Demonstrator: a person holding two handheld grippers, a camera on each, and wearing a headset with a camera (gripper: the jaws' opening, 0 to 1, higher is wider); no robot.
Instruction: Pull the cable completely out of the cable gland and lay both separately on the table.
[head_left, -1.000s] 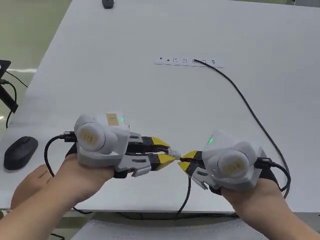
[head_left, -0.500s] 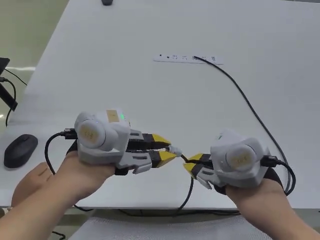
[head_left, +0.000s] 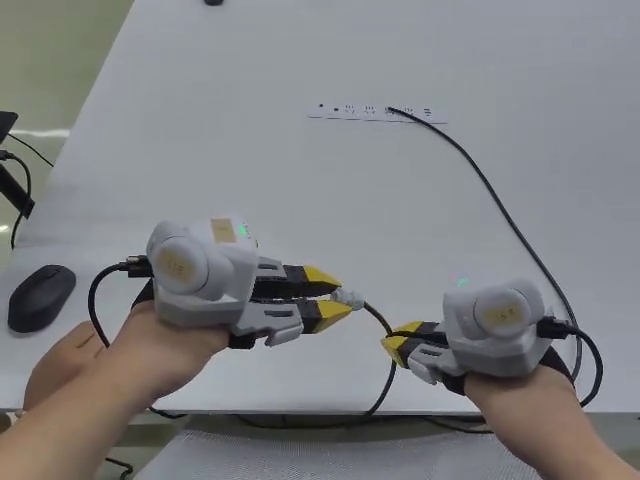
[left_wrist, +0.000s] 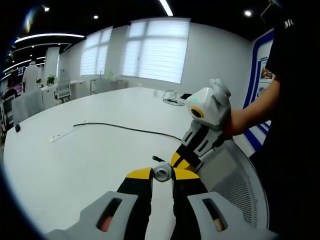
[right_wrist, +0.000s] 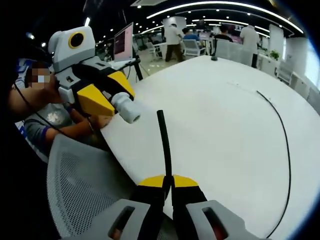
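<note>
Cable (right_wrist: 164, 145) and cable gland (right_wrist: 127, 110) apart

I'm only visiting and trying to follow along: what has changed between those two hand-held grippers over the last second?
The right hand-held gripper, shut on the black cable, has drawn away from the left hand-held gripper, rightward and toward the person. The cable's tip now stands clear of the white cable gland. The left one stayed put, shut on the gland. The power strip and mouse lie as before.

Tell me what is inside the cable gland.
The cable end stands free outside the gland. The right gripper holds the cable, the left gripper the gland. Its deeper inside is hidden.
</note>
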